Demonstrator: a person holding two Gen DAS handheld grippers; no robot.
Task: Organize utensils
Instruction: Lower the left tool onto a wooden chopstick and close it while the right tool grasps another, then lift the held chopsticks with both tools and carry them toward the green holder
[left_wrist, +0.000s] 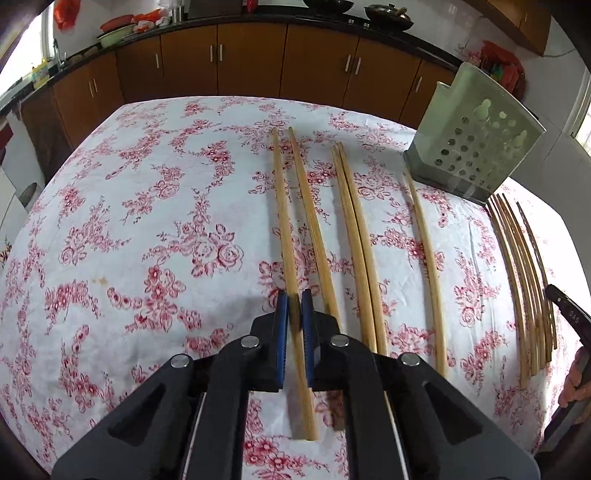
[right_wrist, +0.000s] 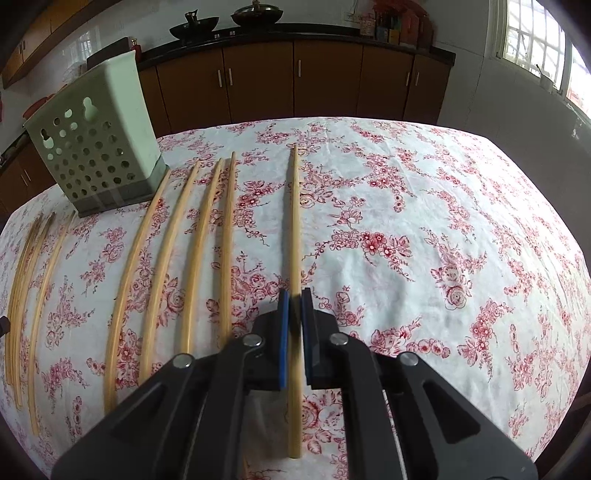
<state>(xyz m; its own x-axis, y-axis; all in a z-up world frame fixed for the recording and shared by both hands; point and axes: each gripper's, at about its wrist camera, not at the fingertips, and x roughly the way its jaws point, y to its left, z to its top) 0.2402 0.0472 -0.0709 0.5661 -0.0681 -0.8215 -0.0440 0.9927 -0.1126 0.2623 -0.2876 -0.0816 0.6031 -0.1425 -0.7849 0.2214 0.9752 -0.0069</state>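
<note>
Several long wooden chopsticks lie in a row on the floral tablecloth. In the left wrist view my left gripper (left_wrist: 294, 300) has its blue pads closed around the leftmost chopstick (left_wrist: 282, 221). In the right wrist view my right gripper (right_wrist: 294, 300) has its pads closed around the rightmost chopstick (right_wrist: 294, 221), which lies apart from the others. A pale green perforated utensil holder (left_wrist: 476, 140) stands upright at the far side of the table; it also shows in the right wrist view (right_wrist: 96, 144). Part of the right gripper's body (left_wrist: 569, 314) shows at the right edge.
A bundle of thinner chopsticks (left_wrist: 524, 280) lies in front of the holder; it also shows in the right wrist view (right_wrist: 26, 291). The tablecloth (left_wrist: 147, 221) covers the whole table. Brown cabinets (right_wrist: 295, 81) and a counter with pans stand beyond the far edge.
</note>
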